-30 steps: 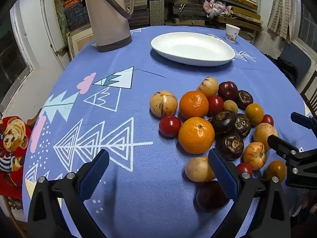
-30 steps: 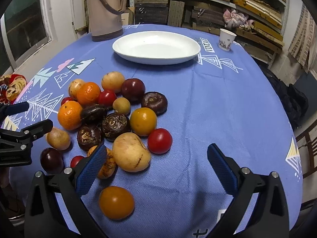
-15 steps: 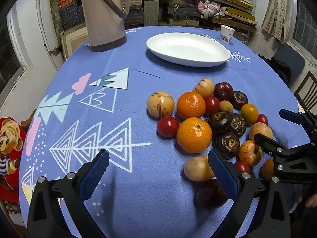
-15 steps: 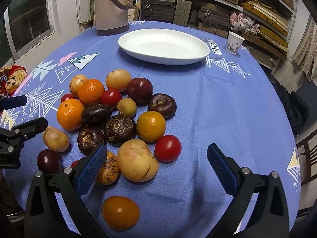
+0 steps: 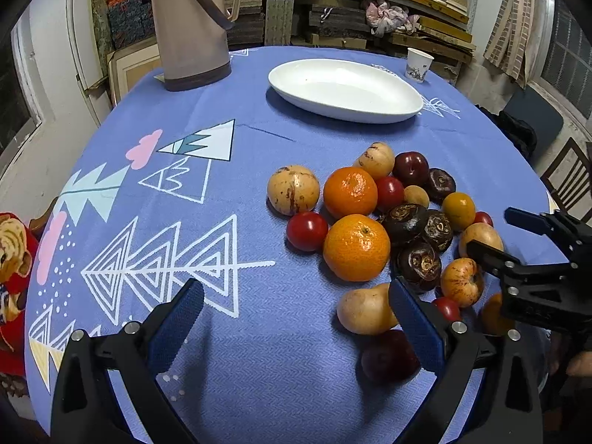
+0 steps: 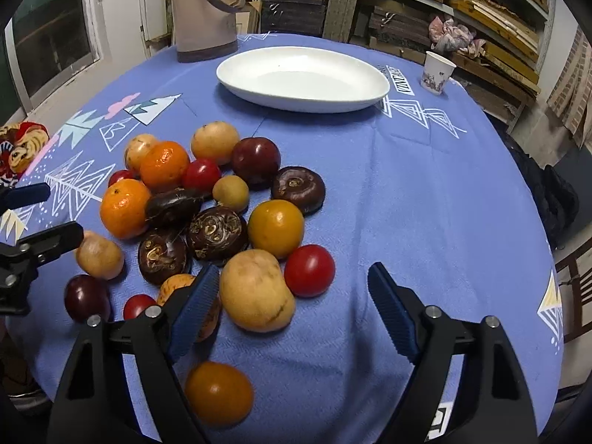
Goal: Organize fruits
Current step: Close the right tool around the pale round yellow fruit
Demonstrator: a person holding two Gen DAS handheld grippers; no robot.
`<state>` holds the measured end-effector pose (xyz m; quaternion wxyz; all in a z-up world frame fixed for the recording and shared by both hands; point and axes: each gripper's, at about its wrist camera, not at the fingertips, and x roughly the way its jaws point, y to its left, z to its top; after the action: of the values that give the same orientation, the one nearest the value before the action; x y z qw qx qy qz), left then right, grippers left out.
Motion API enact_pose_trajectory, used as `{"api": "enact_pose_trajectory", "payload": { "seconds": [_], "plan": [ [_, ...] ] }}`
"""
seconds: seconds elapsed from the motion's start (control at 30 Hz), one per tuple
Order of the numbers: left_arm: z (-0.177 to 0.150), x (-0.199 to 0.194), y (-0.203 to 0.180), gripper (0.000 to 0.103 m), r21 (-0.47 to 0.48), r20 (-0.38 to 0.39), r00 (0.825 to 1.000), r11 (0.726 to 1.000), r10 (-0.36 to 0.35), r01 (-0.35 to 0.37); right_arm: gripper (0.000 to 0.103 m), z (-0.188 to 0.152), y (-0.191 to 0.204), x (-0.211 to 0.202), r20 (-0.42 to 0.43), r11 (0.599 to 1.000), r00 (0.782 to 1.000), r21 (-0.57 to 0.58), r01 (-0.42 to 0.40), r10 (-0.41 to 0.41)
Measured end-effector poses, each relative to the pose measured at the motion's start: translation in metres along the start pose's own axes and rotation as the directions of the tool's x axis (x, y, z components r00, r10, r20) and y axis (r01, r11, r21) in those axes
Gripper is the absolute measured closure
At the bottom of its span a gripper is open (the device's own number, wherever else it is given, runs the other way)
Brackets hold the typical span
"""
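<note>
A heap of fruit lies on the blue tablecloth: two oranges (image 5: 356, 248) (image 6: 124, 207), red tomatoes (image 6: 309, 270), dark brown bulbs (image 6: 216, 235), dark red plums and pale yellow fruits (image 6: 255, 292). An empty white plate (image 5: 344, 88) (image 6: 301, 74) stands beyond it. My right gripper (image 6: 294, 281) (image 5: 499, 236) hangs over the heap's near edge with its jaws closing. The pale yellow fruit and a tomato lie between its fingers, and the pads do not press on them. My left gripper (image 5: 294, 303) (image 6: 40, 218) is open over bare cloth at the heap's left side.
A tall beige thermos jug (image 5: 188, 26) (image 6: 203, 11) stands at the back left. A paper cup (image 5: 418, 63) (image 6: 436, 72) sits at the back right near the table edge. A red bear-print cloth (image 5: 11, 259) hangs at the left edge, and a chair (image 5: 566, 181) stands to the right.
The right gripper's jaws have narrowed, and it has edged closer to the pale yellow fruit and the tomato. The left gripper has kept its place and stayed wide.
</note>
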<state>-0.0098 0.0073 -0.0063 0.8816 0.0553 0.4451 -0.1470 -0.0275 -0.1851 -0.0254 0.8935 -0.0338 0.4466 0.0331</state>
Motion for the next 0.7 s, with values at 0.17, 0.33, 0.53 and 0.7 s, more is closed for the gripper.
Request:
{"api": "enact_pose_trajectory", "payload": {
  "seconds": [0.17, 0.33, 0.53, 0.7],
  "plan": [
    [0.001, 0.000, 0.003, 0.003, -0.001, 0.002, 1.000, 1.000, 0.010, -0.010, 0.042, 0.000, 0.004, 0.003, -0.035, 1.000, 0.999, -0.002, -0.006, 0.005],
    [0.000, -0.001, 0.002, 0.003, 0.004, 0.003, 1.000, 1.000, 0.005, -0.005, 0.045, -0.004, 0.002, 0.001, -0.058, 0.999, 0.998, 0.027, -0.023, 0.024],
    [-0.004, 0.003, -0.008, 0.003, 0.029, -0.009, 1.000, 1.000, -0.001, 0.001, 0.045, -0.001, 0.002, 0.005, -0.059, 0.998, 0.998, 0.056, 0.002, 0.001],
    [-0.005, 0.003, -0.008, 0.003, 0.026, -0.007, 1.000, 1.000, -0.005, 0.005, 0.057, -0.013, 0.000, -0.003, -0.064, 0.998, 0.997, 0.050, -0.048, 0.051]
  ]
}}
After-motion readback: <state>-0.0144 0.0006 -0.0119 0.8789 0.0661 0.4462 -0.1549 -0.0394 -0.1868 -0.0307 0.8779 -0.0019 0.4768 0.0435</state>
